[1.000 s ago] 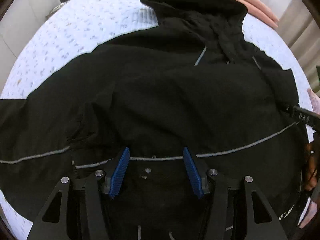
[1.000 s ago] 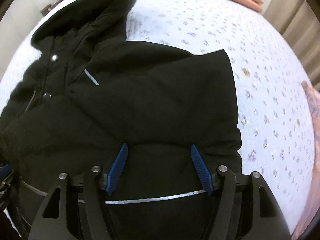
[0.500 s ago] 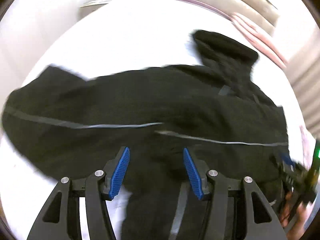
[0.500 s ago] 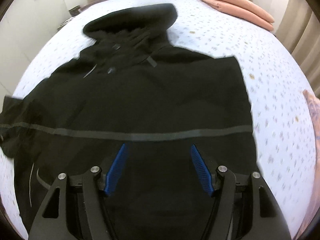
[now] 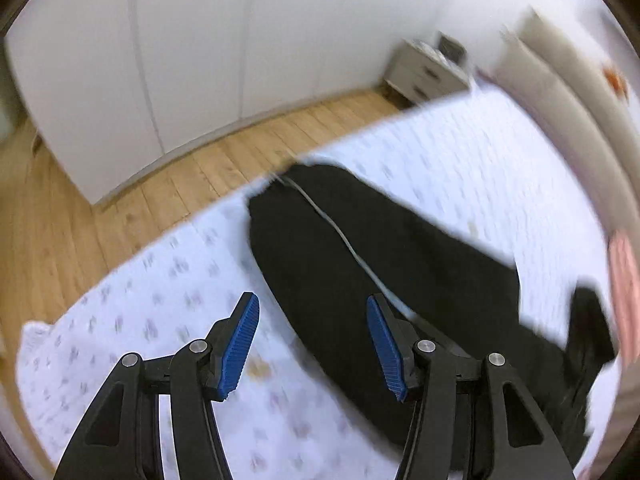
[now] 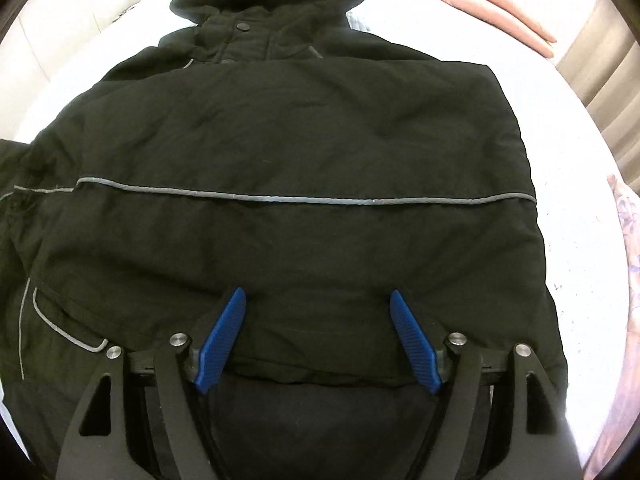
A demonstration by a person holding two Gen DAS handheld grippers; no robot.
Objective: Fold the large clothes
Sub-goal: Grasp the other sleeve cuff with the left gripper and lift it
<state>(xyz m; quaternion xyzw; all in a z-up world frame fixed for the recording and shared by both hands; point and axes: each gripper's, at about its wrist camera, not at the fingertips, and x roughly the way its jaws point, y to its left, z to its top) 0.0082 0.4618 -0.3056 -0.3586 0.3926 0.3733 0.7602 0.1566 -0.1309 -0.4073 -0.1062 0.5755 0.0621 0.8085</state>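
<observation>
A black hooded jacket [image 6: 304, 140] with grey piping lies flat on the bed, its hood at the far end. My right gripper [image 6: 317, 292] hovers over the jacket's lower part. Its jaws are opening and nothing is pinched between the blue pads. In the left wrist view one black sleeve [image 5: 360, 248] stretches out toward the bed's edge. My left gripper [image 5: 311, 298] hangs open above the white flowered sheet [image 5: 160, 320]. Its right finger is over the sleeve's near part, and the pads hold nothing. This view is blurred.
Folded pink cloth [image 6: 492, 4] lies at the bed's far right corner. A person's forearm [image 6: 628, 232] shows at the right edge. Beyond the bed's left edge are a wooden floor [image 5: 120, 200], white wardrobe doors [image 5: 160, 60] and a nightstand [image 5: 424, 68].
My left gripper swung fast from over the jacket's body out to the left sleeve near the bed's edge, rolling as it went. My right gripper shifted over the jacket's middle and its jaws widened.
</observation>
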